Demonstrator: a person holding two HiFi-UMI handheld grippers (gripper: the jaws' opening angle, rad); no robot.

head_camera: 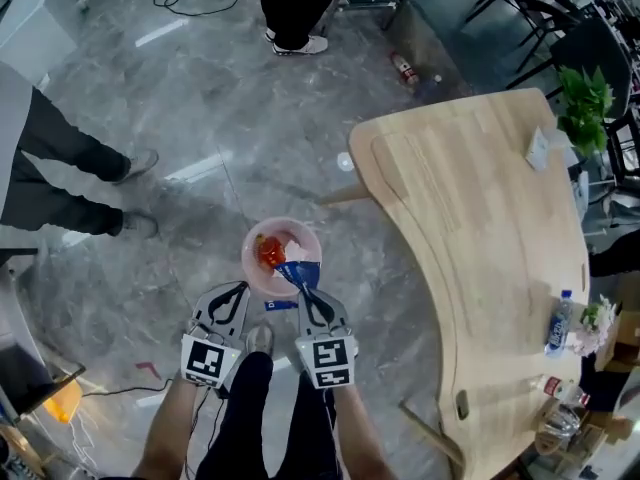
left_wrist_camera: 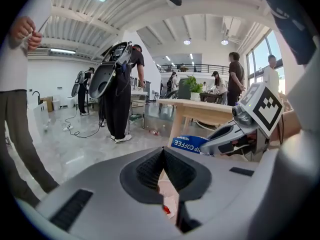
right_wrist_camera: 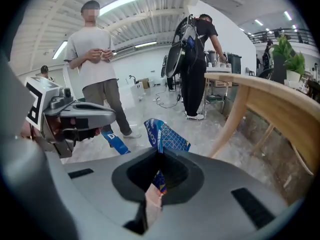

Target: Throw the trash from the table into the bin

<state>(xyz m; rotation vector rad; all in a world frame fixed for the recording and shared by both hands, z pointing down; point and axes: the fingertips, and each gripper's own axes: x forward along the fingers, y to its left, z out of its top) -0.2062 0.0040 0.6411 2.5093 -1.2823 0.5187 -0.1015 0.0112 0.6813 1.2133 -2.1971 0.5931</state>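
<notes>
A pink round bin (head_camera: 300,240) stands on the grey floor and has orange trash (head_camera: 268,253) in it. My right gripper (head_camera: 306,290) hangs just over the bin's near rim, shut on a blue coffee packet (head_camera: 298,273). That packet (right_wrist_camera: 165,133) sticks up between the closed jaws of the right gripper (right_wrist_camera: 160,156) in the right gripper view. My left gripper (head_camera: 236,288) is beside it on the left, shut with nothing between its pads. In the left gripper view the left gripper (left_wrist_camera: 162,151) shows its jaws pressed together, with the packet (left_wrist_camera: 192,144) to the right.
The wooden table (head_camera: 470,228) stands to the right with a bottle (head_camera: 560,323), a white wrapper (head_camera: 540,148) and a plant (head_camera: 585,93). People stand at left (head_camera: 60,178) and at top (head_camera: 295,8). A small blue strip (head_camera: 283,305) shows between the grippers.
</notes>
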